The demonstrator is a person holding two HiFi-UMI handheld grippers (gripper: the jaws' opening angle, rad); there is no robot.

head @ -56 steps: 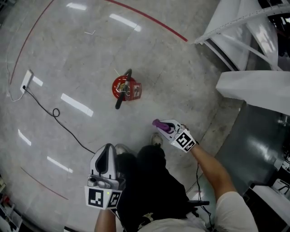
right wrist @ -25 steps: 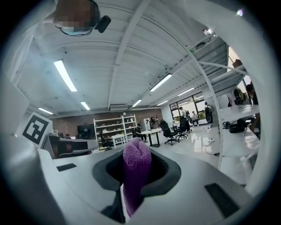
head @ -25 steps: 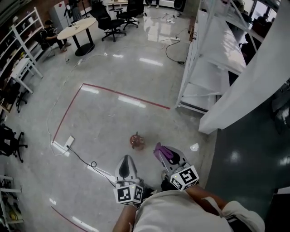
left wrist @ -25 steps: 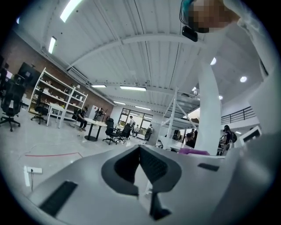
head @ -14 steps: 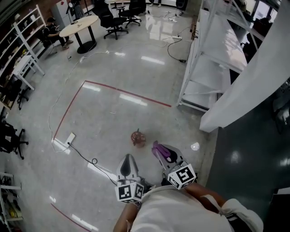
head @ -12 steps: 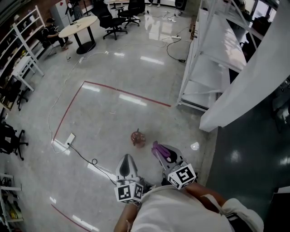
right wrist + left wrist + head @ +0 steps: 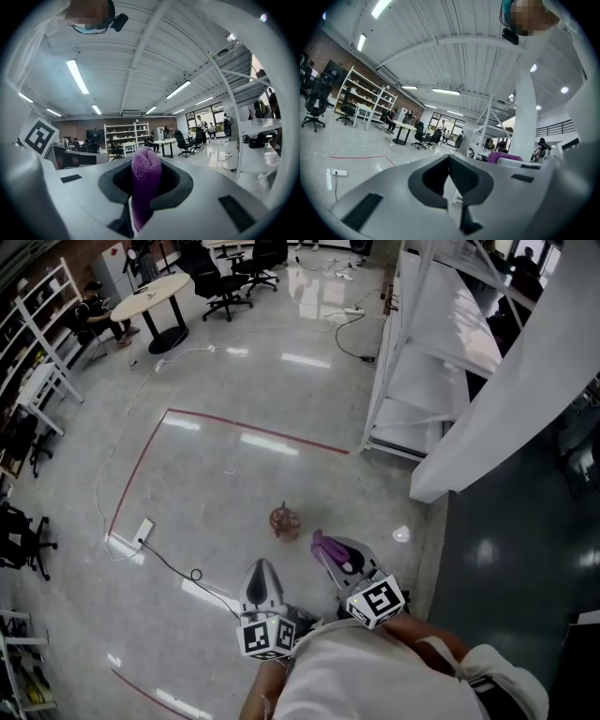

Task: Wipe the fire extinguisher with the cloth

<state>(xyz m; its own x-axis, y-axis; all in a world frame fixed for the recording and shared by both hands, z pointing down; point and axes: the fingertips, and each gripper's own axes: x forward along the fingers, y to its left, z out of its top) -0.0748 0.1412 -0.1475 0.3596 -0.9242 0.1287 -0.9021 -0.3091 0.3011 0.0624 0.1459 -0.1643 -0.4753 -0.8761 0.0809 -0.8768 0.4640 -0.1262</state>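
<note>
The red fire extinguisher (image 7: pixel 284 520) stands small on the grey floor, far below and ahead of both grippers. In the head view my right gripper (image 7: pixel 325 548) is shut on a purple cloth (image 7: pixel 320 543), raised near my chest, right of the extinguisher. In the right gripper view the cloth (image 7: pixel 146 180) sticks out as a folded wad between the jaws of my right gripper (image 7: pixel 146 190). My left gripper (image 7: pixel 262 570) is held beside it, and in its own view the left gripper (image 7: pixel 450 163) has its pads together with nothing between them. Neither gripper view shows the extinguisher.
A white shelving rack (image 7: pixel 412 362) stands at the right, with a dark floor area (image 7: pixel 506 549) beyond it. Red tape (image 7: pixel 253 432) marks a rectangle on the floor. A power strip (image 7: pixel 143 531) with a black cable lies at the left. A round table (image 7: pixel 148 296) and chairs are far back.
The head view has risen from close above the extinguisher to standing height, so the extinguisher now looks small. Both grippers keep their hold and place near the body.
</note>
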